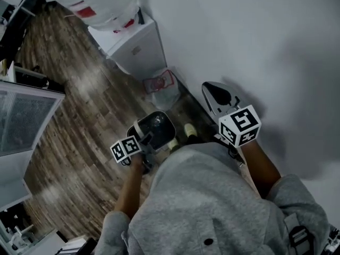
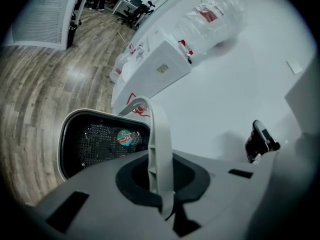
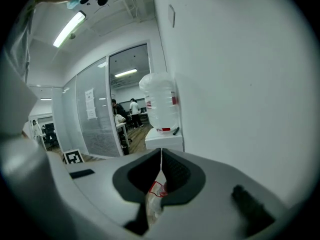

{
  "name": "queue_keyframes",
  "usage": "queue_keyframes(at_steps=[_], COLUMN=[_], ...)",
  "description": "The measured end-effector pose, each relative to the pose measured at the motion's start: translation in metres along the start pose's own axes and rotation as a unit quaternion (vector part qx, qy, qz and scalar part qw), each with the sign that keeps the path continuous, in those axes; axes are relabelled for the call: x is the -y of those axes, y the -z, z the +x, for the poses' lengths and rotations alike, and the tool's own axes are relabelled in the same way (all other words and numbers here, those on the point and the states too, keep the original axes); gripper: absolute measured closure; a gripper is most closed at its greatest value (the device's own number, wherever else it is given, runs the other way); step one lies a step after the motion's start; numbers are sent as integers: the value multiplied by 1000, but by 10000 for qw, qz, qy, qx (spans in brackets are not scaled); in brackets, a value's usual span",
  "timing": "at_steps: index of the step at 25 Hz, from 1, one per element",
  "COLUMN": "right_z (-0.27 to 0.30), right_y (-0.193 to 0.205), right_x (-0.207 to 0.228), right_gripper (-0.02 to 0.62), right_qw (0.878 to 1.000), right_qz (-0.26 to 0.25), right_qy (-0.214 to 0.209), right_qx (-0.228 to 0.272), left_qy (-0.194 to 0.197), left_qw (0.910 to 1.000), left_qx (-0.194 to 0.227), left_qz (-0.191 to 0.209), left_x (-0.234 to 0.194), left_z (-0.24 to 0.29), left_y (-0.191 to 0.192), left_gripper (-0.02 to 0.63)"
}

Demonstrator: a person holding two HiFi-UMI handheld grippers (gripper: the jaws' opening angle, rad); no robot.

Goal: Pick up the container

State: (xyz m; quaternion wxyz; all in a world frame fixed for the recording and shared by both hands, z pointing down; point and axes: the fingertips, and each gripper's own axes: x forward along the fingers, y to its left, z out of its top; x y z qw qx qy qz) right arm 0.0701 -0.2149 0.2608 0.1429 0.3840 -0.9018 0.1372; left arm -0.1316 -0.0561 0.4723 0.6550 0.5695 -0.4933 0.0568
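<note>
Clamping container [image 2: 97, 141] handle [image 2: 159, 134], left tool [image 2: 162, 196] above

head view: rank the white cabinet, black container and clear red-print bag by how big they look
1. white cabinet, clearly largest.
2-3. black container and clear red-print bag look about alike; the container seems nearer the camera, so no ranking between them.

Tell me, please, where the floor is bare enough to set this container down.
The wood floor is bare left of the container, between the framed panel and the water dispenser. It is crowded along the wall, around the plastic bag.
</note>
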Motion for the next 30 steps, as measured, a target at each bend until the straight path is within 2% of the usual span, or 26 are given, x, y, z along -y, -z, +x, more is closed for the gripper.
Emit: queue_keyframes(at_steps=[9,14,24,30], right_z=[-27,-14,-34,-25], right_y=[-26,-24,-28,-28], right_x=[-2,2,-15,-9], right_gripper=[569,569,569,569], right_qw=[9991,9992,9991,9990], right_qz=[129,111,106,71], right_qy=[137,74,80,85], right_qx=[372,369,412,438], left_qy=[53,-6,71,113], left_qw=[9998,9998,9997,9996], left_qx=[113,109,135,177], left_qz=[-136,-184,-189,-180], left_x=[3,-2,5,7], left_z=[-26,-17,-32,-24], left_y=[15,13,29,18], left_gripper=[586,586,586,586])
